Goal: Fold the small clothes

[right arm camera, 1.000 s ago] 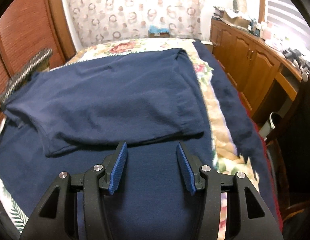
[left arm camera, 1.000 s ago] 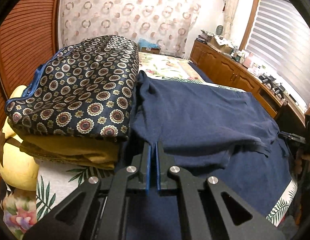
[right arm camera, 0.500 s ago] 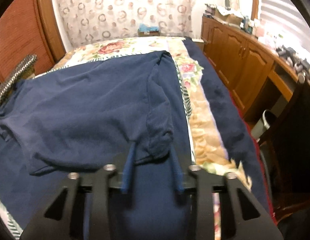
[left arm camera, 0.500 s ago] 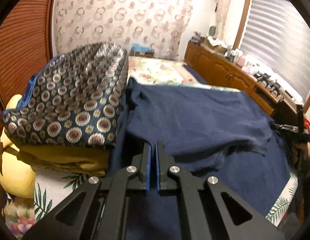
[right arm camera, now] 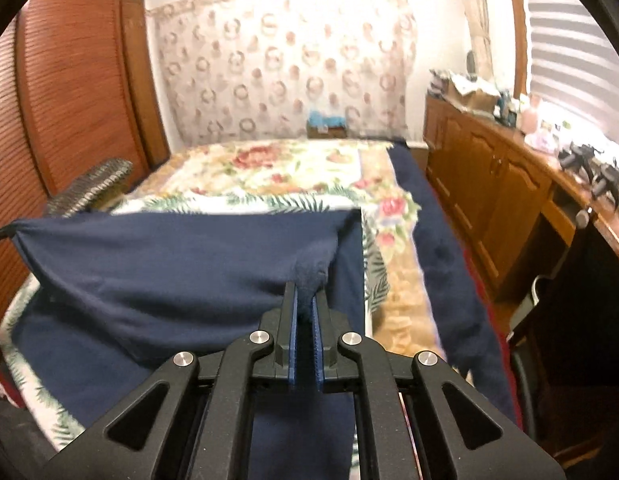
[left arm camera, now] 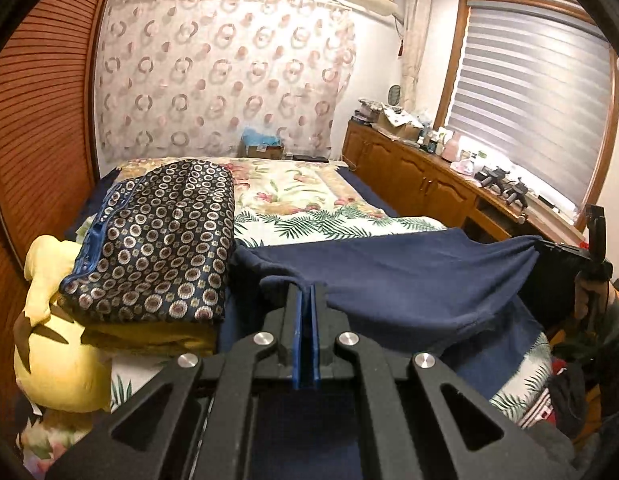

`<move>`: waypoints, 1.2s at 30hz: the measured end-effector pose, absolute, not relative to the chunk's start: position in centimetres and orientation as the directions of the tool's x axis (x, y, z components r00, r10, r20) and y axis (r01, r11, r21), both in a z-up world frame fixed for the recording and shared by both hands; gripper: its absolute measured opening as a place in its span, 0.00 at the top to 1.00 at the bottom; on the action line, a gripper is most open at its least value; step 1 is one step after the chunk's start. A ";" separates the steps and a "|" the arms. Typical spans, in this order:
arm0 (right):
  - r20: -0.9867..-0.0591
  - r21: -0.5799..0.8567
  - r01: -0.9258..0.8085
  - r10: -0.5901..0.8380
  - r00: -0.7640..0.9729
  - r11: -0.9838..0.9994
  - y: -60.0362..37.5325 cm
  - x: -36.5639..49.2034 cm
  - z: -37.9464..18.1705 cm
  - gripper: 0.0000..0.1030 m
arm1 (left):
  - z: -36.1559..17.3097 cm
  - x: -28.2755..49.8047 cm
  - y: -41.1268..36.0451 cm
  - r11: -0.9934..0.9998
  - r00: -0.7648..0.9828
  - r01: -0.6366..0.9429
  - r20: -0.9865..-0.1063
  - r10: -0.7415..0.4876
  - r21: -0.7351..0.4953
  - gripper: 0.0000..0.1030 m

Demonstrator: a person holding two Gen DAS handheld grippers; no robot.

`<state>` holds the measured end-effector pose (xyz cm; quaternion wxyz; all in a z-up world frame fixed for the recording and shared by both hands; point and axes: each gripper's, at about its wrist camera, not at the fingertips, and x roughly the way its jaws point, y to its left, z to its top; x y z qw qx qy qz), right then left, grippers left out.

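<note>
A navy blue garment [left arm camera: 409,276] hangs stretched between my two grippers above the bed; it also shows in the right wrist view [right arm camera: 169,264]. My left gripper [left arm camera: 307,292] is shut on its left edge. My right gripper [right arm camera: 305,294] is shut on a bunched corner at its right edge, and it shows at the far right of the left wrist view [left arm camera: 557,246]. A navy blue cloth [right arm camera: 89,364] lies flat on the bed under the lifted garment.
A folded dark patterned cloth [left arm camera: 157,240] sits on a yellow stack [left arm camera: 149,336] at my left, beside a yellow plush [left arm camera: 57,364]. The floral bedspread [right arm camera: 277,172] stretches ahead. A wooden cabinet [right arm camera: 489,184] with clutter runs along the right; a slatted wooden wardrobe [right arm camera: 69,92] stands left.
My right gripper closed on the garment's right corner. Both grippers rose, lifting the navy garment off the bed and pulling it taut between them.
</note>
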<state>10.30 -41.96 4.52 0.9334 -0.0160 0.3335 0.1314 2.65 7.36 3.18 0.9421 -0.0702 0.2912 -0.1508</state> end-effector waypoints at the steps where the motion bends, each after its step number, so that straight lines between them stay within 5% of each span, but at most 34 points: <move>1: -0.625 0.059 -0.262 0.240 0.743 0.963 -42.1 9.9 5.0 0.97 | 3.3 2.2 7.6 0.948 0.786 0.237 -0.530 -0.316 -0.214 0.99; 7: -0.626 0.033 -0.293 0.248 0.739 0.955 -42.8 6.4 7.6 0.96 | 0.1 1.3 8.2 0.962 0.740 0.188 -0.615 -0.272 -0.199 0.98; 12: -0.720 0.030 -0.277 0.213 0.661 0.960 -42.8 6.3 3.1 0.95 | -5.6 1.0 8.1 0.975 0.653 0.136 -0.725 -0.221 -0.175 0.89; 14: -0.750 0.002 -0.237 0.158 0.642 0.971 -42.9 6.5 1.3 0.85 | -6.5 0.7 8.0 0.979 0.638 0.127 -0.743 -0.202 -0.157 0.81; 22: -0.715 -0.020 -0.197 0.124 0.688 0.980 -42.9 6.7 2.2 0.65 | -6.5 -0.5 7.7 0.986 0.659 0.119 -0.733 -0.166 -0.117 0.68; 36: -0.725 0.040 -0.331 0.256 0.640 0.943 -36.2 6.8 -1.7 0.56 | -7.2 -0.4 7.8 0.989 0.661 0.095 -0.736 -0.146 -0.111 0.62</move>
